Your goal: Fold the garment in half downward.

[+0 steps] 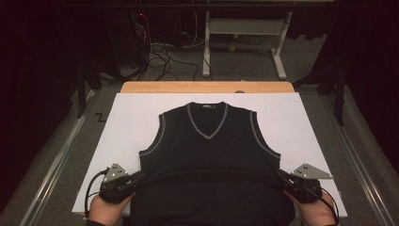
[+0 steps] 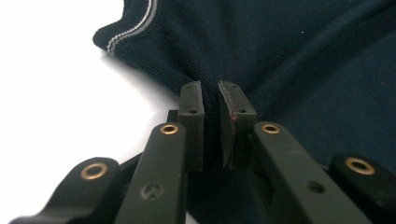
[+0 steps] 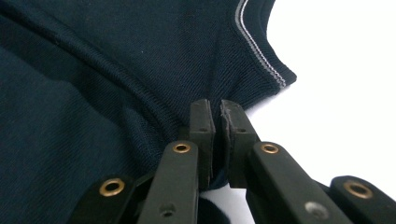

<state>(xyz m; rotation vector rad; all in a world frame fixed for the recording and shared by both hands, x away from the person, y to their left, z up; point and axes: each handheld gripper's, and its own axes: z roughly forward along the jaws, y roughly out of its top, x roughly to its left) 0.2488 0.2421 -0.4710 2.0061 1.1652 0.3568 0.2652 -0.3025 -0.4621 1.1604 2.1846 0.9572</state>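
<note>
Laboratory or test room: white work board [image 1: 301, 117] on a wooden table top [image 1: 207, 87], grey carpeted floor [image 1: 249, 70], loose black cables [image 1: 160, 59], white metal-framed bench [image 1: 244, 28], dark curtained surroundings.

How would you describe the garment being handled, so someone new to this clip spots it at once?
On the white board covering the wooden table lies a dark sleeveless V-neck vest, collar toward the far edge. Its lower part is folded up, with the left gripper and right gripper clamped on the fold's two ends. Grey striped trim at neck and armholes marks it.
</note>
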